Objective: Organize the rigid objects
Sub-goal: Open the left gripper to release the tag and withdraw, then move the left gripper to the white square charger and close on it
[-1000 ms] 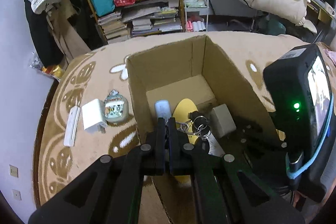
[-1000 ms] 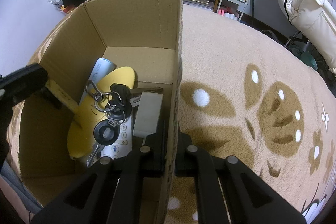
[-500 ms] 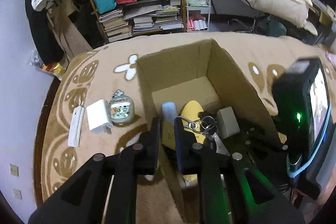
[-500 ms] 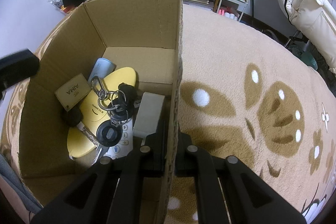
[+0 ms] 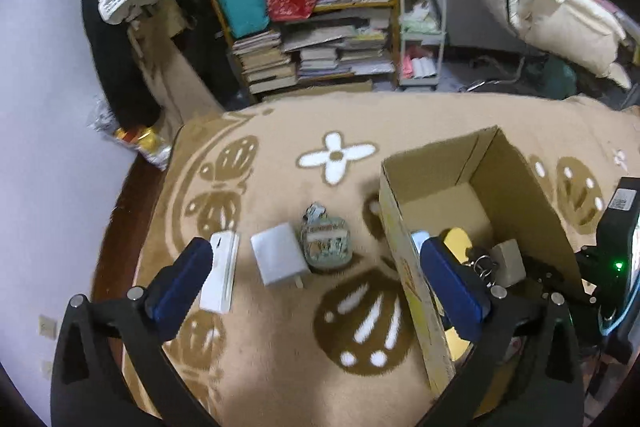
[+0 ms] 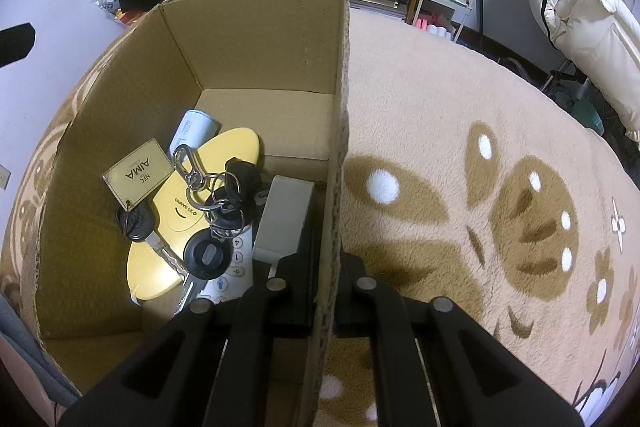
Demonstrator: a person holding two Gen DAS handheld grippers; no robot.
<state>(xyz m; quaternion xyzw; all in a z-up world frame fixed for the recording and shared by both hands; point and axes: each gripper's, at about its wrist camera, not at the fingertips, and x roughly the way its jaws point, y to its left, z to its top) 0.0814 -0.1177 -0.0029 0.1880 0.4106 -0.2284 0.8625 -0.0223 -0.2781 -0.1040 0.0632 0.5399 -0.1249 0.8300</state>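
Note:
My left gripper hovers over the carpet left of the cardboard box, its jaws opening wide with nothing held between the blue pads. Below it on the carpet lie a white stick-shaped case, a white charger and a cartoon-printed pouch. My right gripper is shut on the box's right wall. Inside the box lie a key bunch with a tan NFC tag, a yellow oval piece, a pale blue tube, a grey block and a white remote.
A patterned tan carpet covers the round surface, whose edge drops off at the left. Behind stand a bookshelf with stacked books, a white cart and hanging coats. The right gripper's camera body shows at the right edge.
The left gripper let go of the tag with the keys, which now lie in the box. It drew back out of the box to the left and opened wide. The right gripper has not moved.

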